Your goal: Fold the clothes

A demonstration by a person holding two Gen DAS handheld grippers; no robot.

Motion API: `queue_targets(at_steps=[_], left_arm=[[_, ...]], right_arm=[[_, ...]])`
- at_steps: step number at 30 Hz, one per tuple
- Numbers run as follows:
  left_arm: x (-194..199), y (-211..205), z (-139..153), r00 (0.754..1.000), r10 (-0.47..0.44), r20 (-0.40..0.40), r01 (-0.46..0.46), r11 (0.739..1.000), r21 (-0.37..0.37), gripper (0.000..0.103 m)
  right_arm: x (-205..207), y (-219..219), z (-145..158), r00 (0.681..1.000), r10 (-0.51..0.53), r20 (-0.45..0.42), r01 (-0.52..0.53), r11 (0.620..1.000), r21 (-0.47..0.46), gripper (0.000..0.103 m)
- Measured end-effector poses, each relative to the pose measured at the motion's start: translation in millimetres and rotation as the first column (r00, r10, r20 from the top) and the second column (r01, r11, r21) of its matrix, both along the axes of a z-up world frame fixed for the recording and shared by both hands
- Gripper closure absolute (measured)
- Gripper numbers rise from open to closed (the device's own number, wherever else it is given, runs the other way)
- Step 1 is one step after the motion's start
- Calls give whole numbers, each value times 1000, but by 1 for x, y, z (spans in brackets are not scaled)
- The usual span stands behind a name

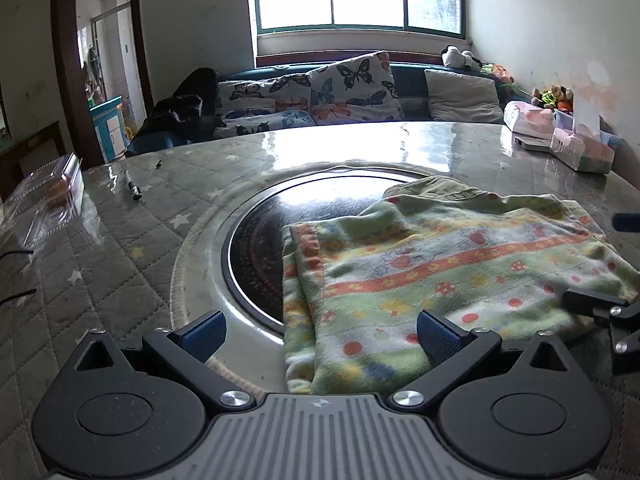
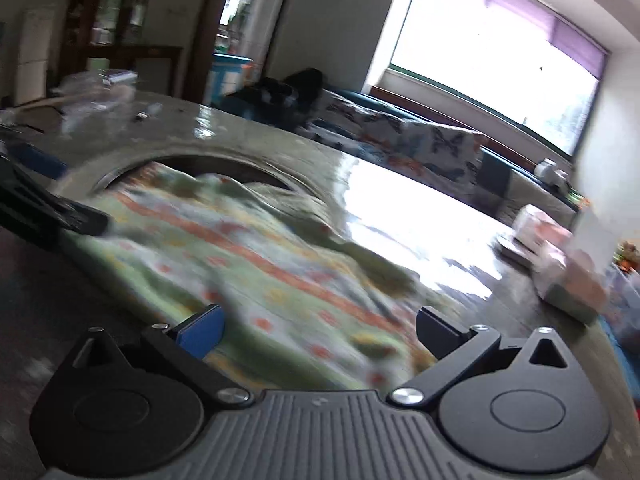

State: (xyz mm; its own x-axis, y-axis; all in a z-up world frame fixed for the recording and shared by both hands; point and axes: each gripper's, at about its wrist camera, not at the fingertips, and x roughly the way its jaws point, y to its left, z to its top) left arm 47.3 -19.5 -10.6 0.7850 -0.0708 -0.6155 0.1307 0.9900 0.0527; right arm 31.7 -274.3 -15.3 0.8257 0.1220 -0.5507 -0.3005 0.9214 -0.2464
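The striped garment (image 1: 440, 276) lies on the table (image 1: 132, 240) apparently folded at least once, more folds likely left; both grippers' fingers gape wide, holding nothing.

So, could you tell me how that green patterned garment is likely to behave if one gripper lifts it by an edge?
The green patterned garment would probably flop and drape, since it already lies in soft creases and doubled layers. It looks fleecy, so the left gripper pads should hold it without much slipping. On the glossy table, pushing might slide or bunch it.
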Motion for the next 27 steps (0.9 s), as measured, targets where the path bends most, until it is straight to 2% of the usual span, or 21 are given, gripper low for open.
queue_targets(at_steps=[3, 9, 12, 14, 17, 22, 27], left_arm=[[-3, 4, 1, 1000, 16, -1, -16, 1000, -4, 0], [-8, 14, 4, 999, 44, 1, -44, 999, -18, 0], [-7, 19, 0, 998, 65, -11, -65, 998, -15, 0], [-6, 22, -2, 997, 70, -18, -71, 997, -22, 0], [-7, 25, -2, 997, 76, -19, -77, 997, -32, 0], [-8, 35, -1, 994, 108, -23, -109, 993, -40, 0], [-7, 49, 1, 988, 145, -43, -147, 987, -62, 0]], right_arm=[[-4, -18, 1, 999, -49, -3, 49, 998, 35, 0], [-5, -53, 2, 984, -179, 11, 178, 983, 34, 0], [-2, -66, -3, 976, -217, -7, 217, 976, 21, 0], [-2, -70, -1, 975, -221, -20, 222, 974, 45, 0], [-3, -62, 8, 983, -186, 1, 186, 981, 48, 0], [-4, -25, 19, 1000, -22, -17, 24, 997, 72, 0], [-4, 24, 21, 988, 152, -33, -150, 987, 53, 4]])
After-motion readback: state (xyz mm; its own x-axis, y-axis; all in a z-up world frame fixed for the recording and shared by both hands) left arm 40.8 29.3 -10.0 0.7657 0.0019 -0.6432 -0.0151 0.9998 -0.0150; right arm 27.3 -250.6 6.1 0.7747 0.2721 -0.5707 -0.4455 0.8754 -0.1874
